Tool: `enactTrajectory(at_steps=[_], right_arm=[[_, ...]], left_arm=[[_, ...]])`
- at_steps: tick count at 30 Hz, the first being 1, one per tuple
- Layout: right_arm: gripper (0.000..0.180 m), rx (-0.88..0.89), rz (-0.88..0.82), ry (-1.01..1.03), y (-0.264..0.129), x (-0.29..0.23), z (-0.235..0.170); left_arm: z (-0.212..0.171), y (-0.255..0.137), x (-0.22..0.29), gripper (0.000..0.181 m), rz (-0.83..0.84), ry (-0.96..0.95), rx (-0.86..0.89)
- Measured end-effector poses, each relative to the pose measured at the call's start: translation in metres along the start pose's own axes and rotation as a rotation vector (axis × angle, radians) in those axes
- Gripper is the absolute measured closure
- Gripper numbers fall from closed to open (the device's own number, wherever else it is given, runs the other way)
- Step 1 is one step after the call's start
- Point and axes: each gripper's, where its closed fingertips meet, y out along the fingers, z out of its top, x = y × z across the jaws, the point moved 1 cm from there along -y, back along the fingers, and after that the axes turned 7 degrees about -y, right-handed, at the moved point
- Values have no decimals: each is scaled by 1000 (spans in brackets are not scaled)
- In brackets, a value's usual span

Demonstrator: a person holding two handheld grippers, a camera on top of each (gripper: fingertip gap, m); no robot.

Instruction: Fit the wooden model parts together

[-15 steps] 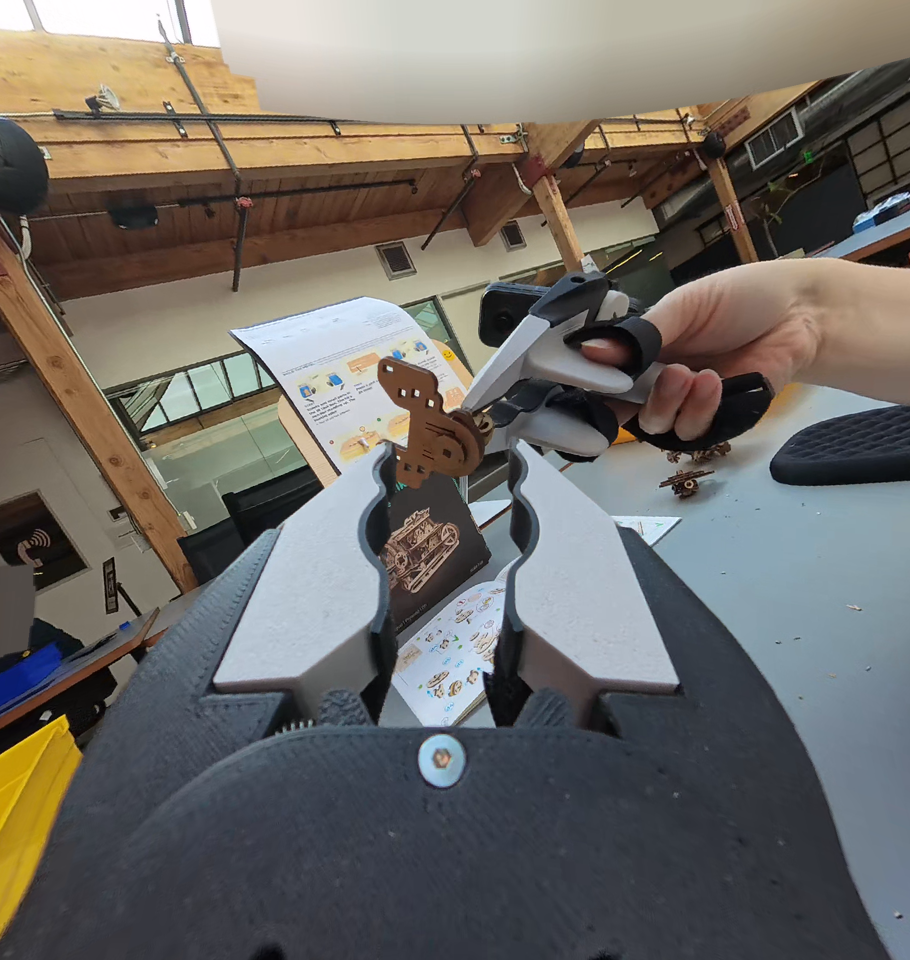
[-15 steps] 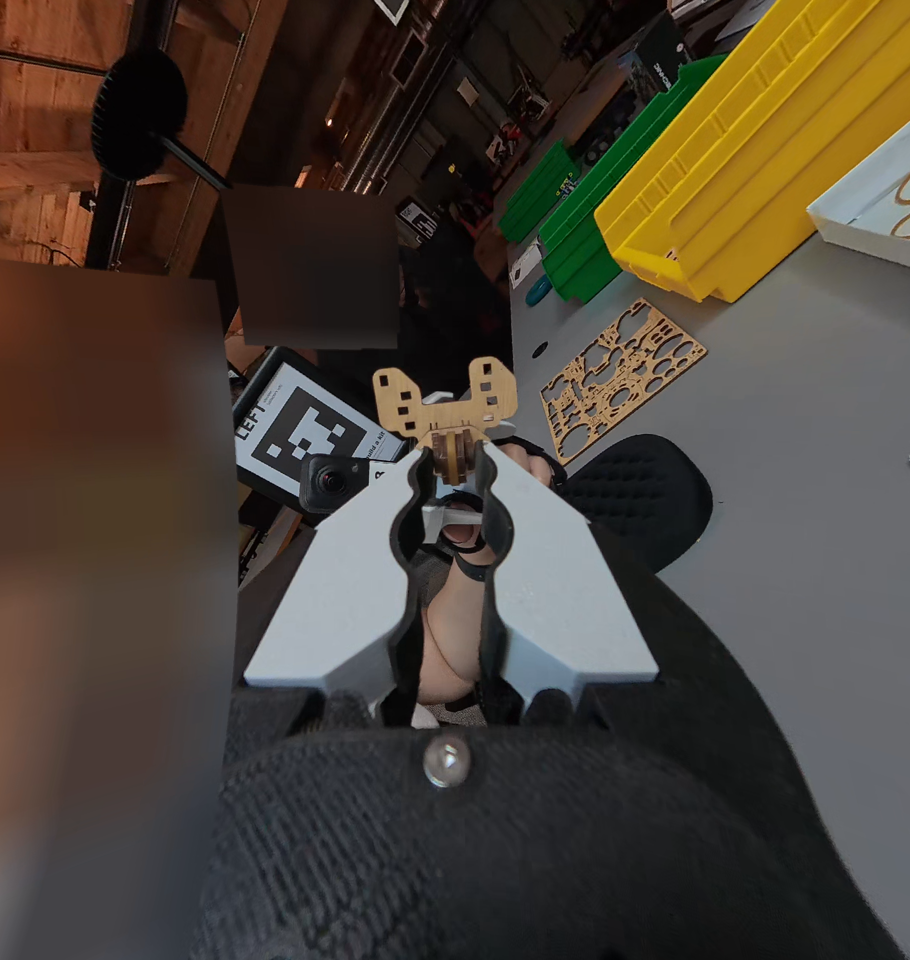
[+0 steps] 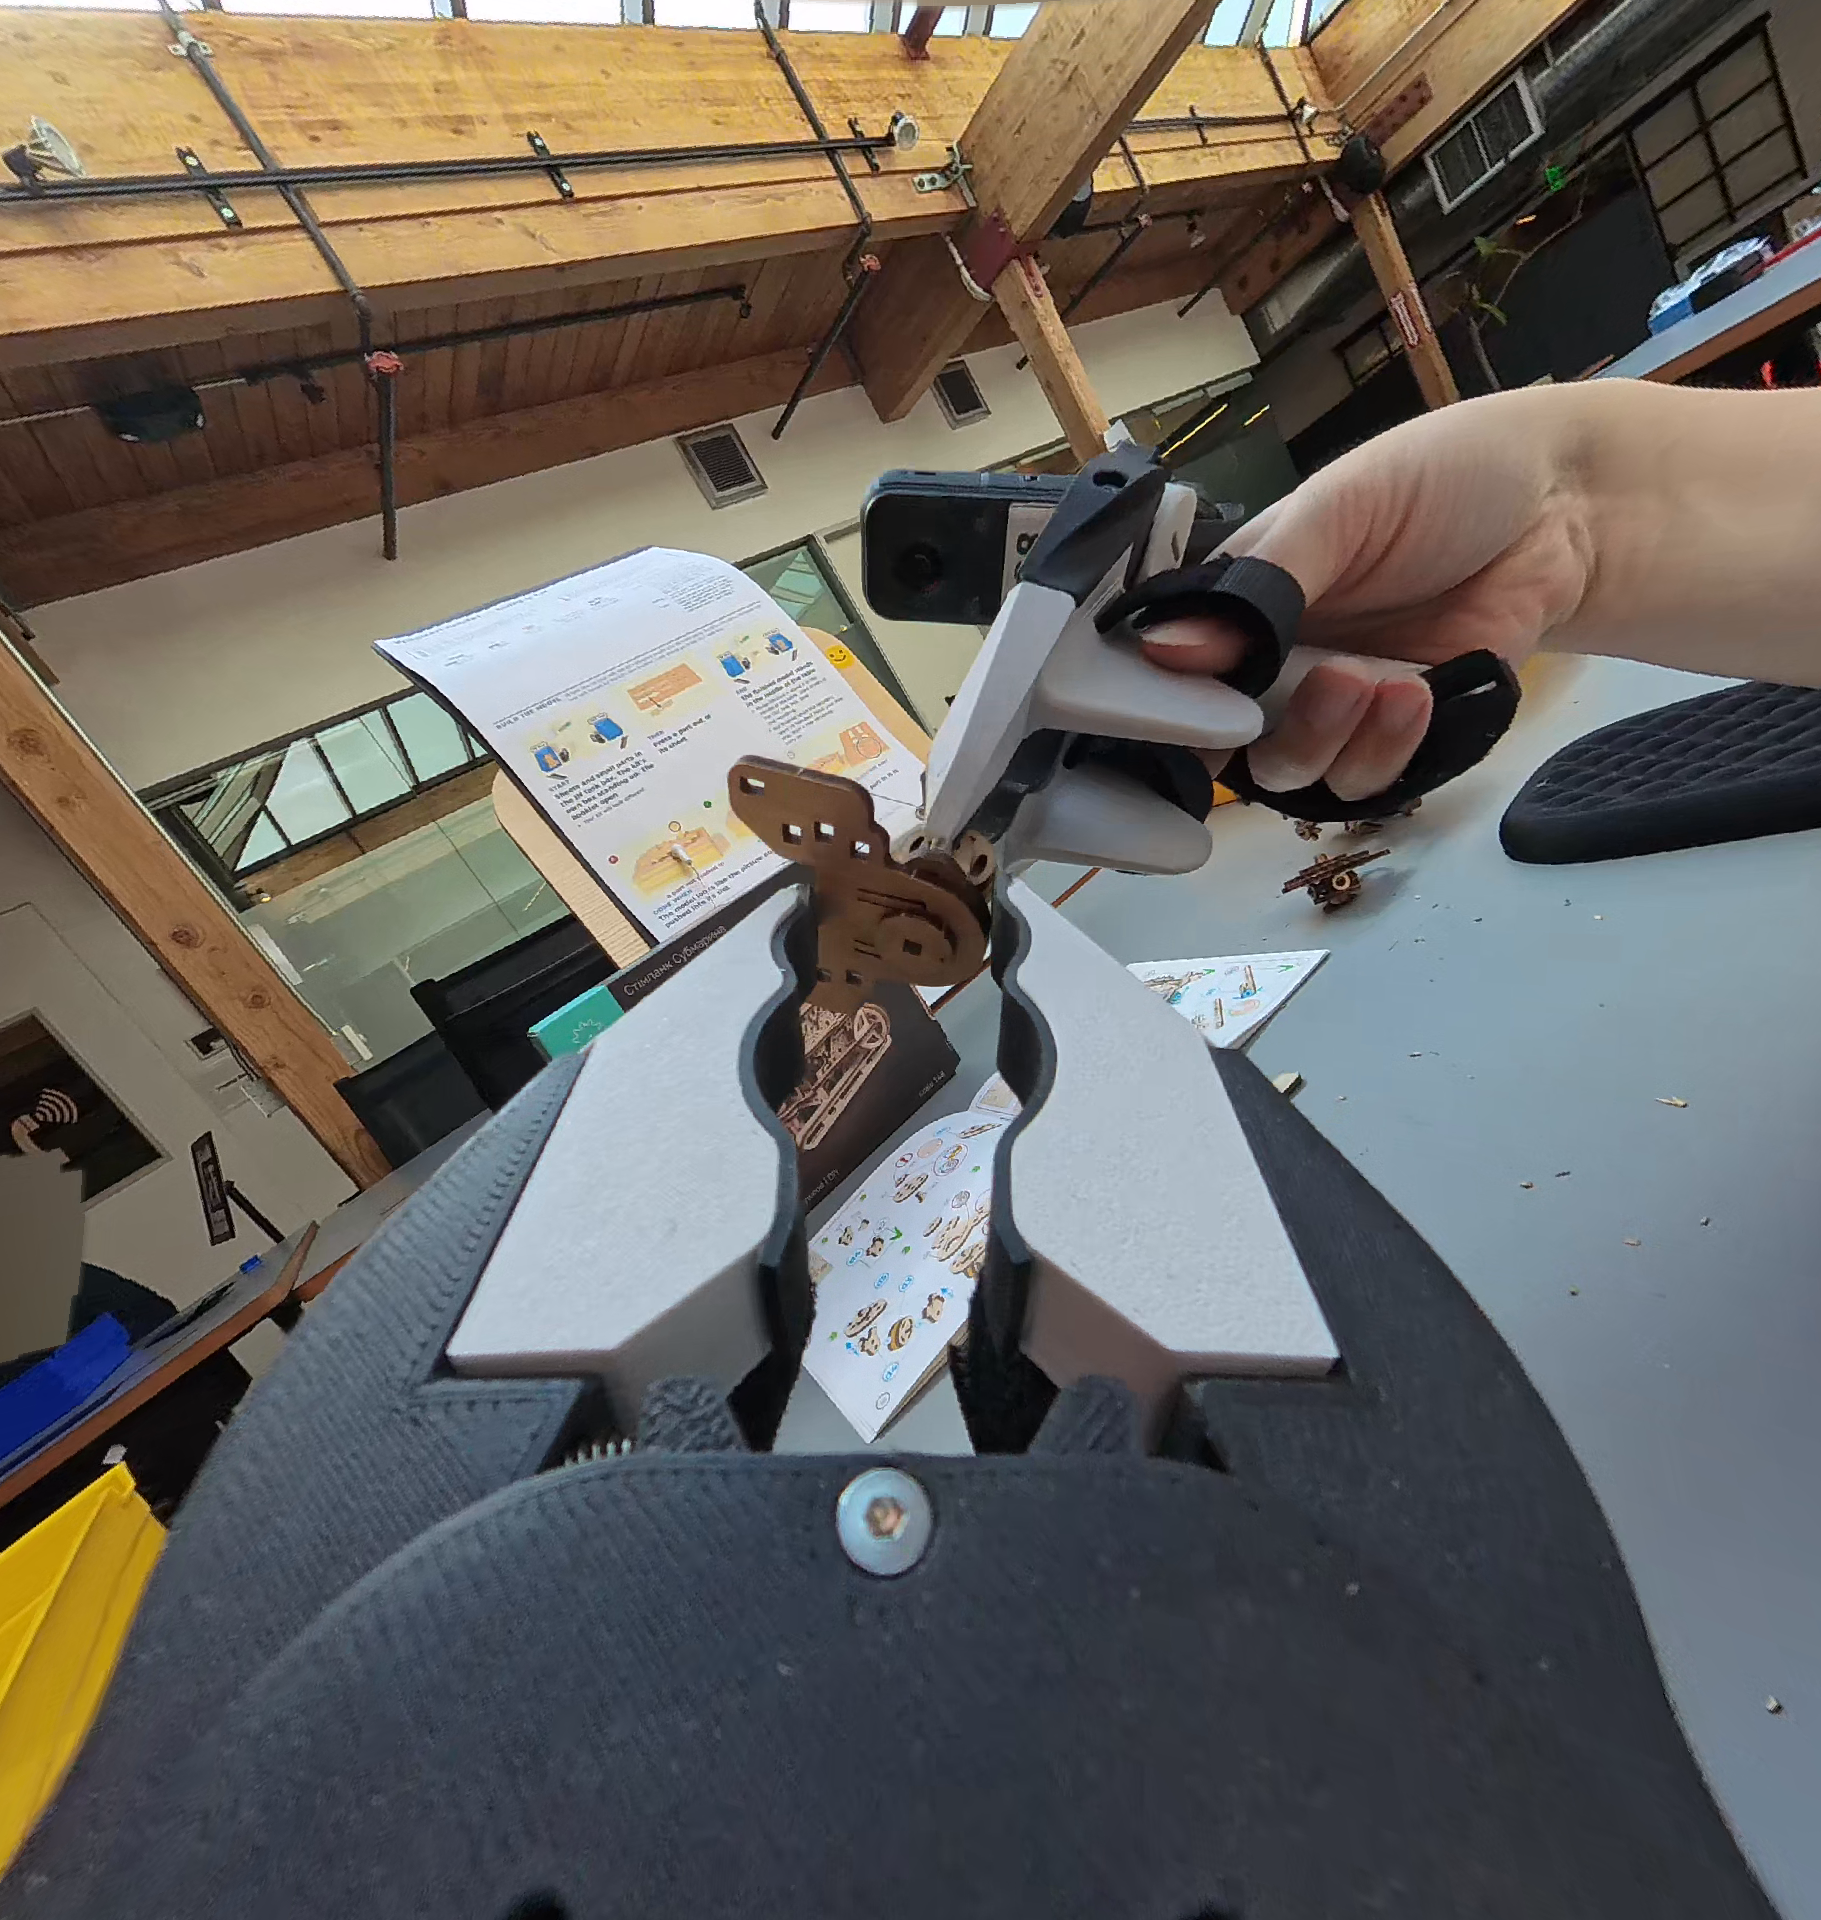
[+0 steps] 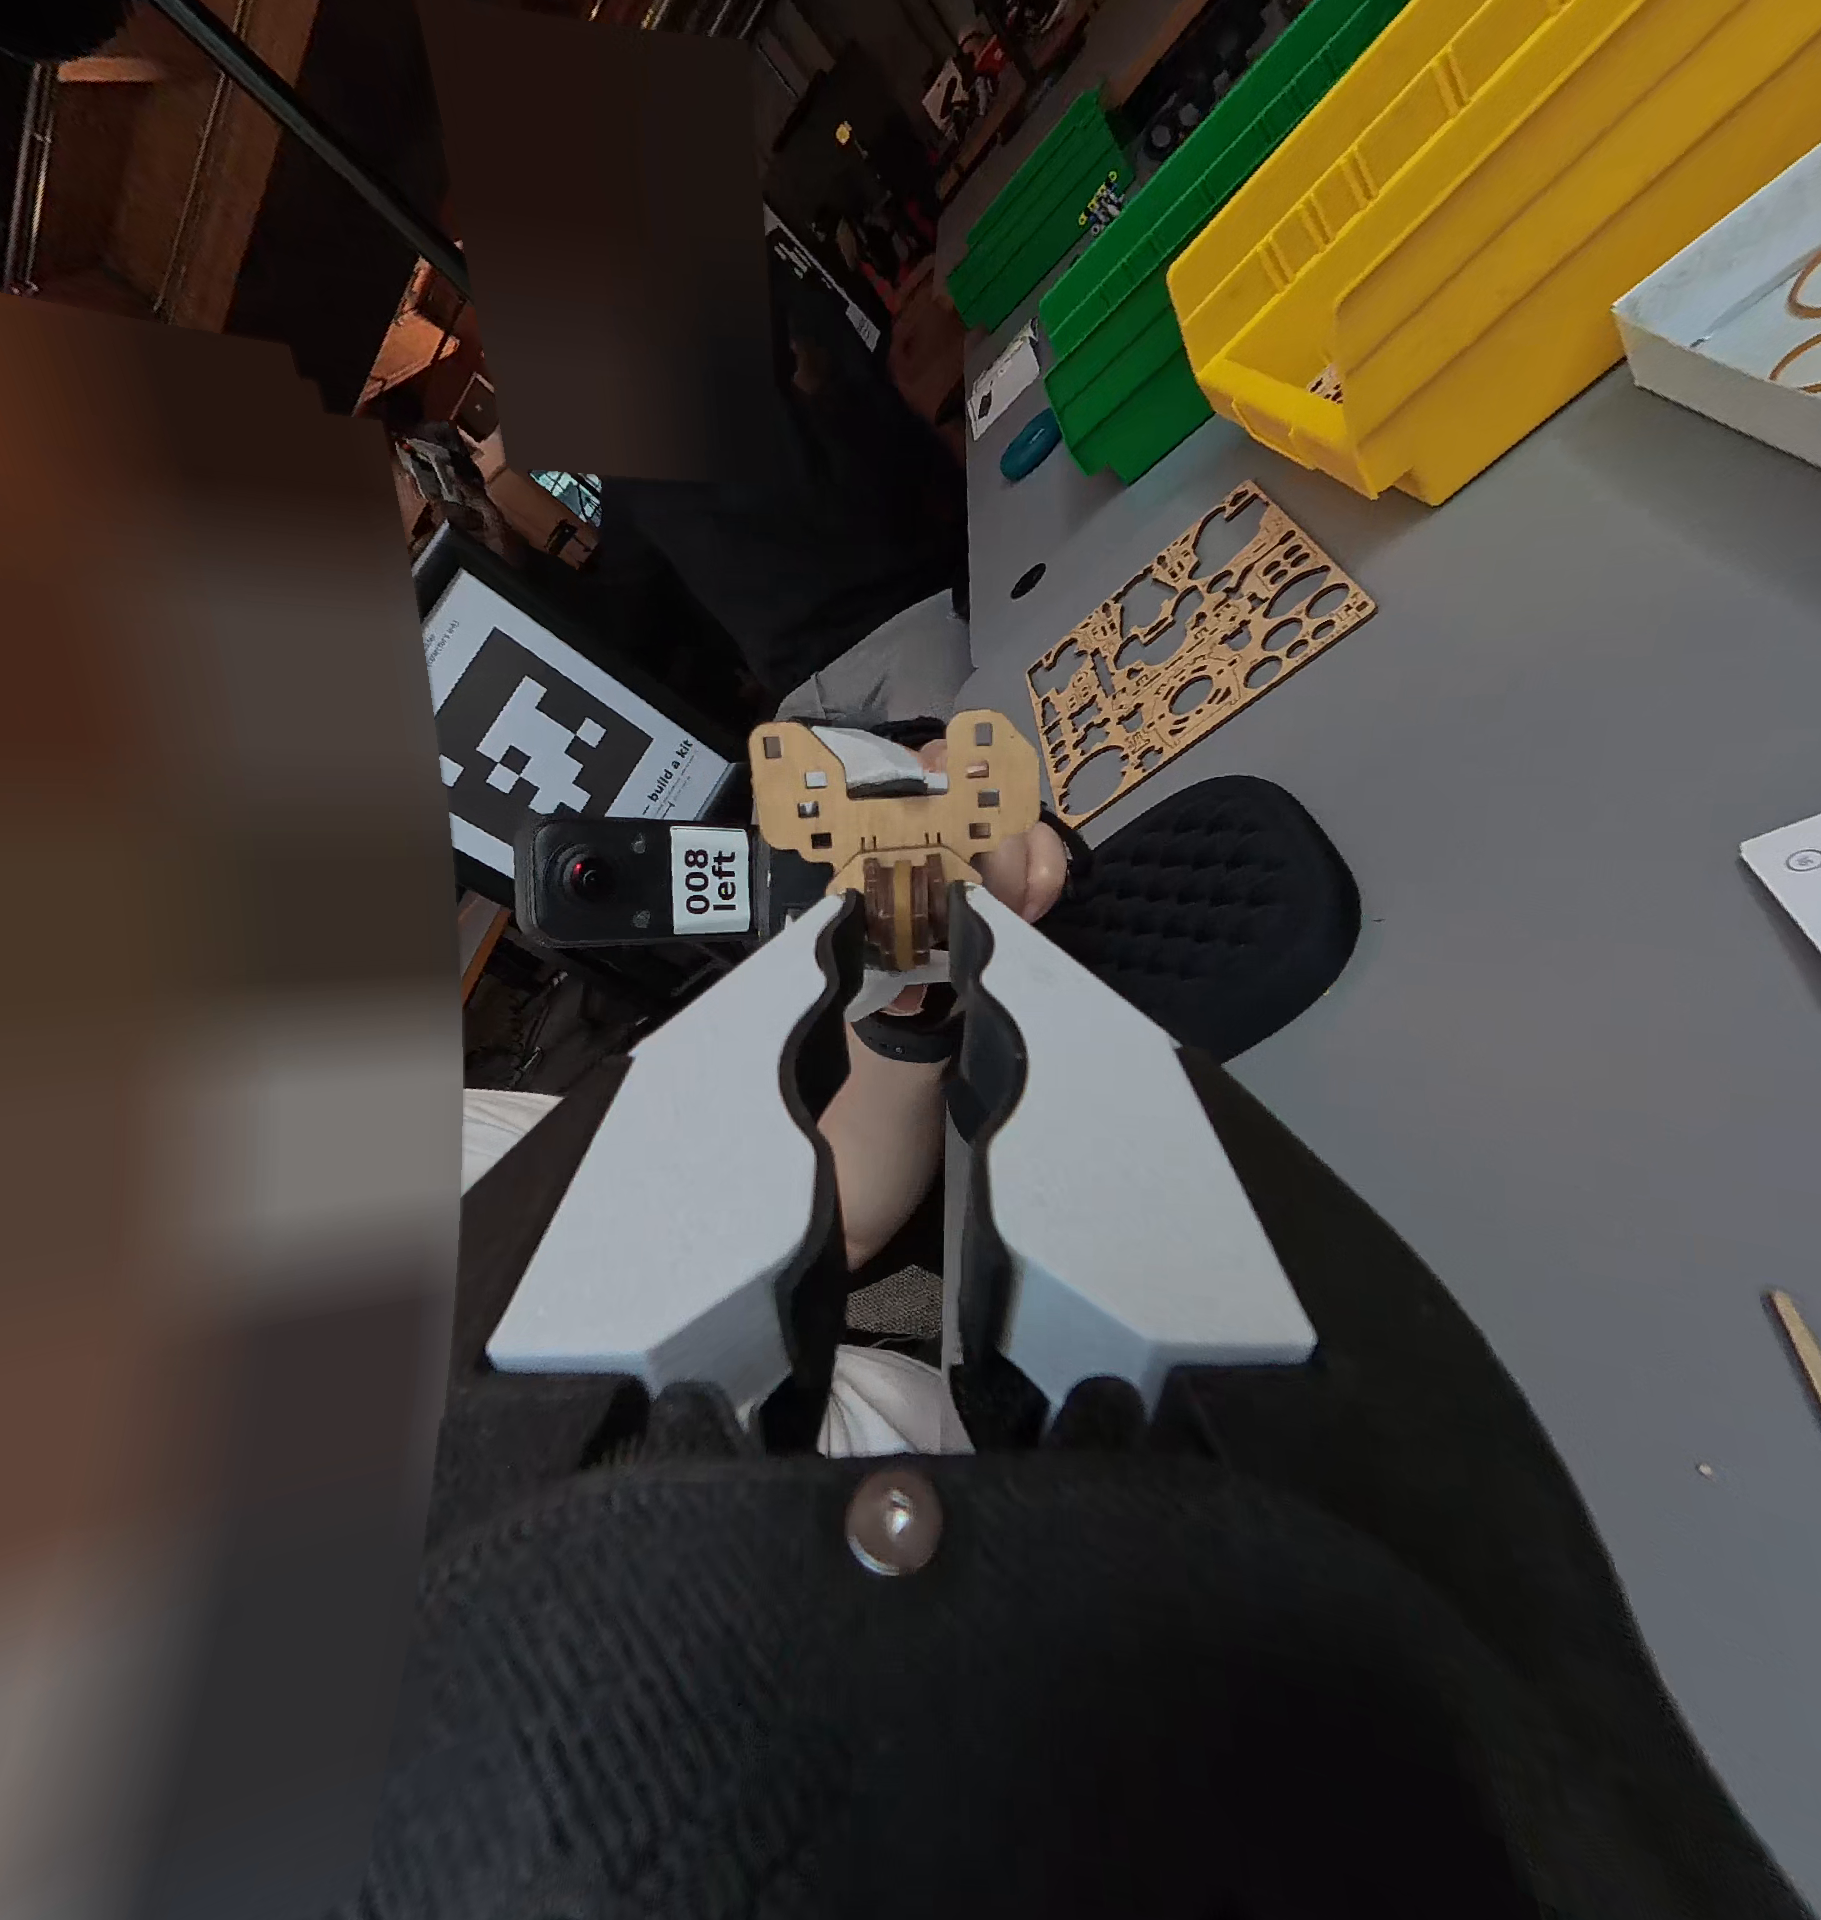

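Plywood assembly [image 3: 864, 894] is held in mid-air above the table [image 3: 1508, 1143], between both grippers. Left gripper [image 3: 901, 914] is closed on its rounded lower body; right gripper [image 4: 901, 914] is clamped on the stacked discs [image 4: 898, 920] at the base of the winged plate [image 4: 890, 800]. Whether the discs are fully seated cannot be told. Recommended practice: keep the left grip firm as the anchor, press the discs straight along their axis, and avoid twisting, since thin tabs may snap.
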Motion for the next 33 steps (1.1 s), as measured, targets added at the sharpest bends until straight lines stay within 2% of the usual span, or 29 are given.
enactTrajectory(at_steps=[1, 5, 7, 9, 13, 16, 25, 33], right_arm=[[166, -7, -9, -26, -1, 1, 0], [165, -123, -112, -242, -12, 18, -3], [165, -327, -269, -358, -26, 50, -20], [165, -547, -386, -381, -43, 82, -45], [165, -799, -314, -390, -44, 91, -92], [164, -1011, -356, -529, -49, 102, -117], [164, -1176, -361, -712, -44, 97, -123], [165, -1187, -393, -761, -50, 86, -107]], left_arm=[[-1, 1, 0, 150, 5, 15, -7], [-10, 4, 6, 150, -15, 45, -61], [-11, 4, 9, 149, -36, 40, -59], [-4, 1, 10, 148, -51, 24, -23], [6, -4, 4, 151, -40, -31, 39], [7, -6, 0, 151, -39, -66, 51], [9, -8, -4, 152, -27, -91, 60], [18, -17, -20, 155, 29, -143, 127]])
